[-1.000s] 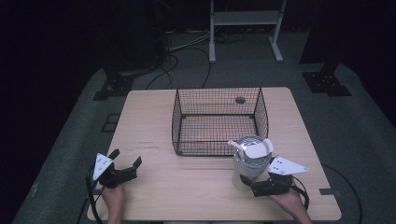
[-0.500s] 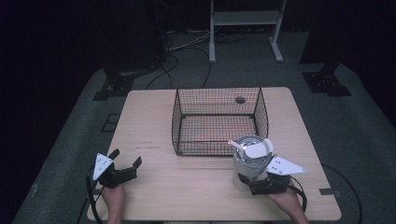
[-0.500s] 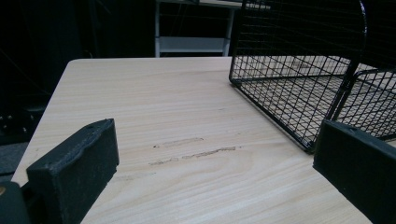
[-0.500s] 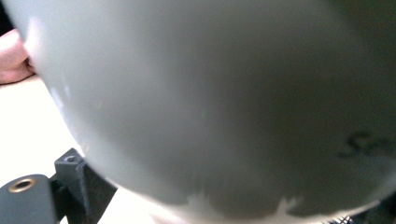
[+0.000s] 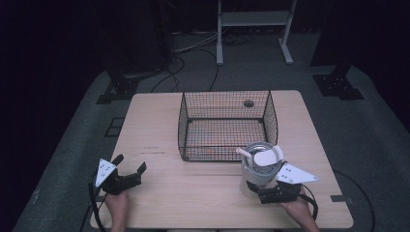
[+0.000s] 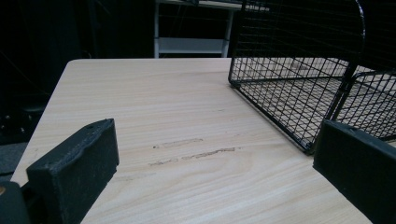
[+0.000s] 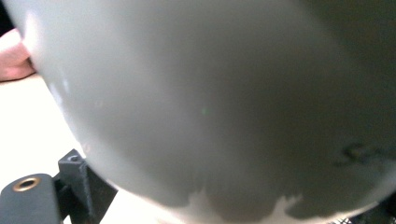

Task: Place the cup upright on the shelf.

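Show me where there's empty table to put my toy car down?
Biggest bare patch: left of the wire basket, running down to the left gripper. Also bare: the front strip between the two grippers. Crowded: the white container by the basket's front right corner, with the right gripper against it.

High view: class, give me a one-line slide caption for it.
Right gripper at a white cup beside the wire basket; left gripper open over bare table.

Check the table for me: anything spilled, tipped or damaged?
Nothing stands out. The white cup stands upright by the wire basket, at the right tongs. Only faint scuff marks on the table; no spill.
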Demonstrator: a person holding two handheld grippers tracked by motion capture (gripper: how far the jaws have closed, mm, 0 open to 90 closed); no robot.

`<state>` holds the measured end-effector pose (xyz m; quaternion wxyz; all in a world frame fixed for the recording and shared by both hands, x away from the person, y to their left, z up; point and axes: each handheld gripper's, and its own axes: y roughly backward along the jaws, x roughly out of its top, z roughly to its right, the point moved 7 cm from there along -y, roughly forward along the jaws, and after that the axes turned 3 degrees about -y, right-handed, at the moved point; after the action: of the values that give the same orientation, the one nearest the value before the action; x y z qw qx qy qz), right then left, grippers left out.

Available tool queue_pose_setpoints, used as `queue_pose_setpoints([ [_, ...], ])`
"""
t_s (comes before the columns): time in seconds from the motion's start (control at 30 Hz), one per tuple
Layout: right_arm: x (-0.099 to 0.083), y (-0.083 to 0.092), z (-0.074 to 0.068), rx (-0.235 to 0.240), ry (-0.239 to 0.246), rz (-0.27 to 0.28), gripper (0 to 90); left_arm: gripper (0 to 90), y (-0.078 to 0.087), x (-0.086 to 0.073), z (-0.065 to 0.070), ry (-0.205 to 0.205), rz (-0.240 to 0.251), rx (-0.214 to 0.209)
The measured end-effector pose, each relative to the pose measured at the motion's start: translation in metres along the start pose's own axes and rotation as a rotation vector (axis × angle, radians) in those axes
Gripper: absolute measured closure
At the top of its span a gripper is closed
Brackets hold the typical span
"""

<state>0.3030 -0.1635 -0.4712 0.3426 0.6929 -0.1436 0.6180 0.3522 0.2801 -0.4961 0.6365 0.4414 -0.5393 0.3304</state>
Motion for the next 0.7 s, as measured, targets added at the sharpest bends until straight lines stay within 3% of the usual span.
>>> queue_pose_setpoints([
  [0.13,0.000,0.001,-0.003,0.028,-0.039,-0.001,8.6,0.0,0.000,0.000,0.000,0.001,0.000,-0.001],
  [0.33,0.010,0.002,-0.008,0.047,-0.044,0.026,8.6,0.0,0.000,0.000,0.000,0.003,0.000,-0.001],
  [0.7,0.042,-0.001,-0.014,0.086,-0.014,0.053,8.6,0.0,0.000,0.000,-0.001,0.004,0.000,-0.003],
])
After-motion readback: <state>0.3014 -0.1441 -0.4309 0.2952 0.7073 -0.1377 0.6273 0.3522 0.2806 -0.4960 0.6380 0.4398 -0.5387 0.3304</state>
